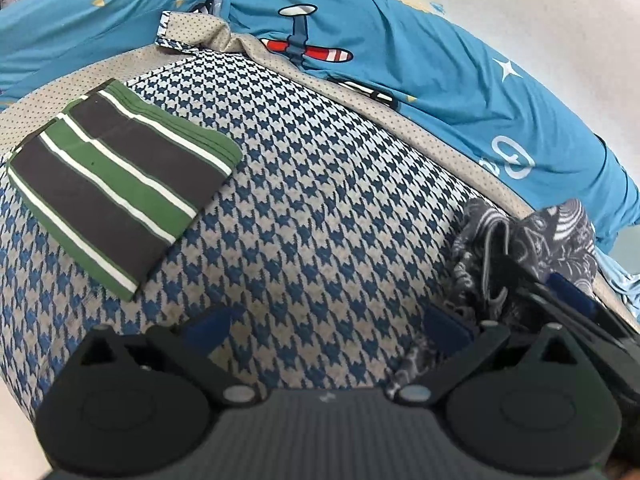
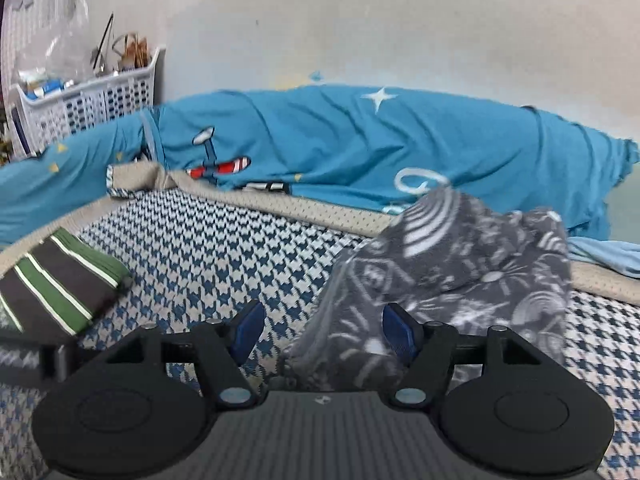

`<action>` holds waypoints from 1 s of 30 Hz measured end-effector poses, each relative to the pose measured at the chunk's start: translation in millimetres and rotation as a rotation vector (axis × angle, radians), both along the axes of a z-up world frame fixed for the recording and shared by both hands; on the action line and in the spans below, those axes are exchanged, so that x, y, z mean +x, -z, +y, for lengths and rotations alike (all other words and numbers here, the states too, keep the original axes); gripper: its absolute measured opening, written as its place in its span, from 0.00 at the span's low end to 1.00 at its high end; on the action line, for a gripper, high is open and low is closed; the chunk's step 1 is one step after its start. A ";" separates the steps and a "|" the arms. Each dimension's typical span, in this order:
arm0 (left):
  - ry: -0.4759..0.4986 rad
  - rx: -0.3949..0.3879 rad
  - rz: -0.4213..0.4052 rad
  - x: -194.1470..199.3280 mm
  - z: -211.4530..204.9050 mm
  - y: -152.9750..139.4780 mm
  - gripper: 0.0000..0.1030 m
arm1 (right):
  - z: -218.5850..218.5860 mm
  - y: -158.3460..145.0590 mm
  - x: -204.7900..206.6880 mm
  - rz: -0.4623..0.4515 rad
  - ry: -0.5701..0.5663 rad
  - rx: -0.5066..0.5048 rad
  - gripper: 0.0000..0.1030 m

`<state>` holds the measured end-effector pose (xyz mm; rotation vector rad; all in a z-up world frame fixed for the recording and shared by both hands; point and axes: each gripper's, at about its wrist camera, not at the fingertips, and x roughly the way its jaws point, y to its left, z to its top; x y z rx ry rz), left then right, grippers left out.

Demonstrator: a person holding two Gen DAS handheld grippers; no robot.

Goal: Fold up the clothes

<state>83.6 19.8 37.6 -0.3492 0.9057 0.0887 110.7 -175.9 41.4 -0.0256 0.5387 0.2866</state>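
The grey patterned garment (image 2: 460,264) lies crumpled in a loose heap on the houndstooth bed cover (image 2: 224,248), toward the right side of the bed and near the beige border strip (image 2: 320,216) that runs below the blue airplane-print quilt (image 2: 360,148). The right gripper (image 2: 324,332) stands released, its blue pads spread wide with one pad against the near edge of the heap and nothing pinched between them. The left gripper (image 1: 328,328) is likewise unclenched, its fingers apart over bare cover; in its view the same garment (image 1: 524,256) sits just beside its right-hand finger, and a strip of the cloth appears to trail under that finger, though whether it touches cannot be told. A folded green-and-brown striped garment (image 1: 116,184) rests well apart to the left. Probable hazards: because the heap shows no clear hem or corner, a closing jaw may take several layers at once, so the piece would lift bunched rather than spread flat; the trailing strip may snag on the left finger and drag the heap; a wide spreading motion could push cloth onto the quilt or disturb the finished striped piece. The laundry basket (image 2: 88,100) by the wall plays no part.
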 end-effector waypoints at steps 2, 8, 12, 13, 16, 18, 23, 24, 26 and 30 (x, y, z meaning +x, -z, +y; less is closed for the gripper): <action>0.000 0.005 -0.001 -0.3 -1.0 -0.2 1.00 | -10.3 -7.3 -5.9 -0.008 -0.001 0.036 0.63; 0.018 0.003 0.010 -0.1 -5.8 1.8 1.00 | -34.3 -18.8 -1.6 0.001 0.045 0.076 0.22; 0.025 0.001 0.010 -0.6 -8.1 1.6 1.00 | -47.7 -19.3 11.7 0.010 0.112 0.069 0.19; 0.027 0.000 0.011 -0.6 -8.7 1.7 1.00 | -50.7 -18.3 16.8 0.019 0.127 0.064 0.19; 0.037 -0.004 0.016 -0.5 -10.3 2.1 1.00 | -57.7 -10.8 34.8 0.055 0.160 0.061 0.19; 0.041 -0.010 0.019 -0.5 -11.3 2.3 1.00 | -61.3 -5.6 46.5 0.073 0.163 0.080 0.19; 0.051 -0.016 0.023 -0.4 -14.7 2.1 1.00 | -52.0 -1.6 68.2 0.068 0.131 0.113 0.19; 0.052 -0.017 0.024 -0.3 -15.1 2.2 1.00 | -47.8 -1.0 72.3 0.064 0.121 0.113 0.19; 0.053 -0.022 0.028 -0.2 -15.4 2.5 1.00 | -38.6 2.6 81.4 0.072 0.107 0.106 0.19; 0.049 -0.027 0.031 0.1 -15.7 3.0 1.00 | -30.9 18.1 97.1 0.110 0.108 0.120 0.19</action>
